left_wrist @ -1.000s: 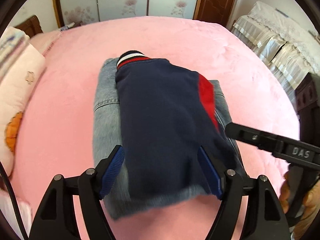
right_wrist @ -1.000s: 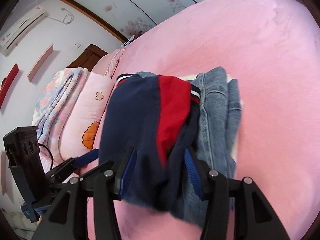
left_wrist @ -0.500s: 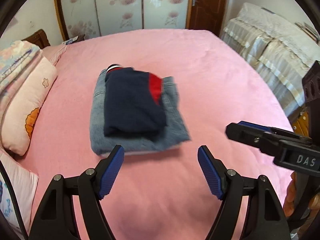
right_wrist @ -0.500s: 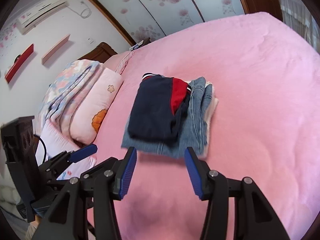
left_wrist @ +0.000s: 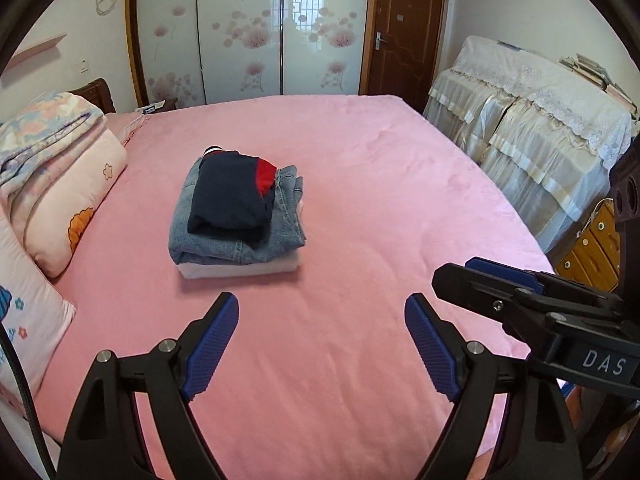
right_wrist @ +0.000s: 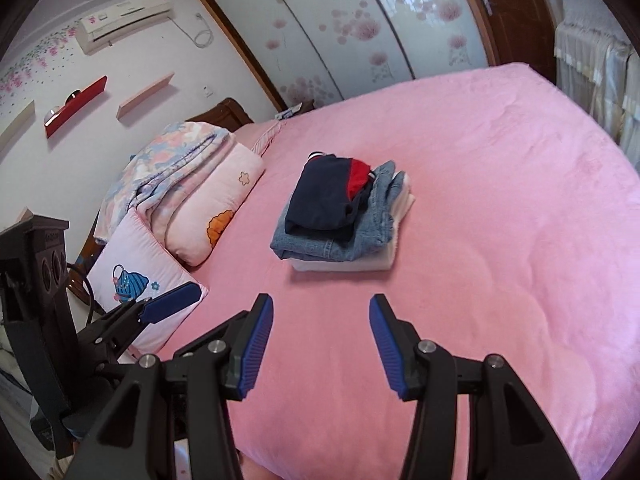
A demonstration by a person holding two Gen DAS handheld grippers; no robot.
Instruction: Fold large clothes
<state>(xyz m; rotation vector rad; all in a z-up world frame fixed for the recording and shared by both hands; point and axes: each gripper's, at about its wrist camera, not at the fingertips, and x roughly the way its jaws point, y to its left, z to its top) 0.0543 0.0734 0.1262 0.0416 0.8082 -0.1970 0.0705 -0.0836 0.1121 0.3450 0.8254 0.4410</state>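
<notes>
A folded navy and red garment (left_wrist: pixel 230 198) (right_wrist: pixel 326 196) lies on top of folded blue jeans (left_wrist: pixel 286 216) (right_wrist: pixel 374 216), which rest on a folded white piece (left_wrist: pixel 240 269) (right_wrist: pixel 348 266). The stack sits on the pink bed (left_wrist: pixel 360 208) (right_wrist: pixel 500 200). My left gripper (left_wrist: pixel 322 320) is open and empty, well back from the stack. My right gripper (right_wrist: pixel 321 322) is open and empty too, also well back; it shows at the right in the left wrist view (left_wrist: pixel 500 280).
Pillows and a folded floral quilt (left_wrist: pixel 52 160) (right_wrist: pixel 180 168) lie along the bed's left side. A cloth-covered cabinet (left_wrist: pixel 540 120) stands to the right. Wardrobe doors (left_wrist: pixel 240 32) and a brown door (left_wrist: pixel 404 32) are at the back.
Both grippers have pulled back from the folded stack, from right at its near edge to well short of it. The stack stays put on the bed.
</notes>
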